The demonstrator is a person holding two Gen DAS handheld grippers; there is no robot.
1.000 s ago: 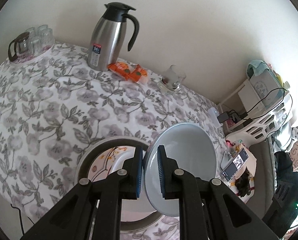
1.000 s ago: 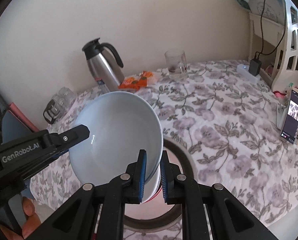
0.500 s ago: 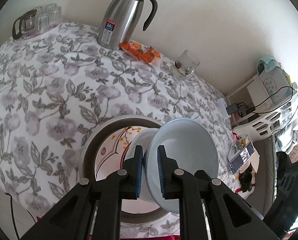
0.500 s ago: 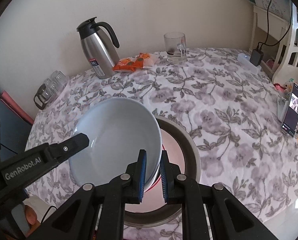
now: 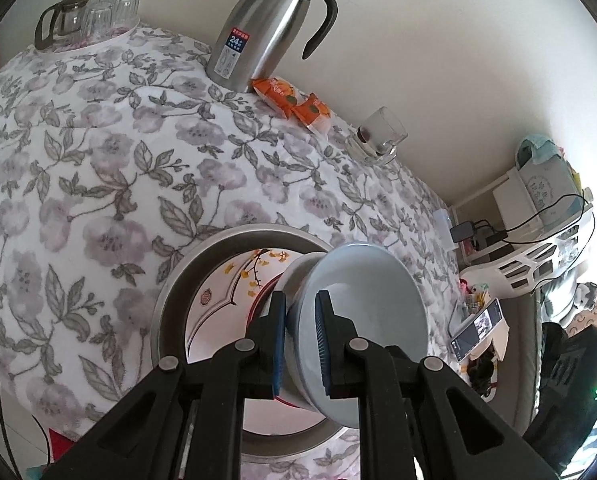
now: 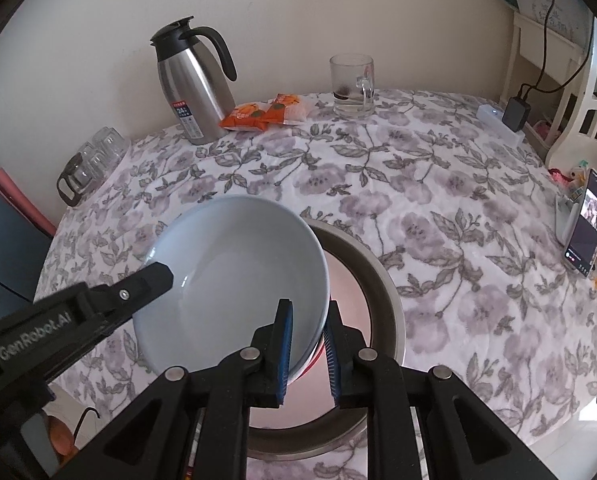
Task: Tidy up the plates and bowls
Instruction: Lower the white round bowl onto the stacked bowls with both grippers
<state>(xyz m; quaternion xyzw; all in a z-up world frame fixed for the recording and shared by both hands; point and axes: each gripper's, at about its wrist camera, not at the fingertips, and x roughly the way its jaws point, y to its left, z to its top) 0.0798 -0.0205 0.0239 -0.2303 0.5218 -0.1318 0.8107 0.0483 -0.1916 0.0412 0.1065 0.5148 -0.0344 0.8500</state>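
A light blue bowl (image 5: pixel 370 320) (image 6: pixel 234 280) hangs tilted just over a round metal basin (image 5: pixel 170 300) (image 6: pixel 382 300) on the flowered tablecloth. My left gripper (image 5: pixel 300 344) is shut on the bowl's rim; its finger (image 6: pixel 150 280) lies on the rim in the right wrist view. My right gripper (image 6: pixel 308 348) straddles the opposite rim. Its jaws are opening: the bowl wall is still between the pads, with a small gap at the outer pad. Inside the basin lies a white plate (image 5: pixel 218 300) with yellow flowers. A red rim (image 6: pixel 318 354) shows under the bowl.
A steel thermos jug (image 5: pixel 258 28), orange snack packets (image 5: pixel 294 100) and a glass mug (image 5: pixel 378 136) stand along the wall. Glass cups with a pitcher (image 5: pixel 86 12) are at the far left. A phone (image 6: pixel 586 224) and a power strip (image 6: pixel 498 120) sit near the right edge.
Both grippers have sunk with the blue bowl toward the basin, and the bowl now lies flatter. The right gripper's pads stand slightly wider apart than before.
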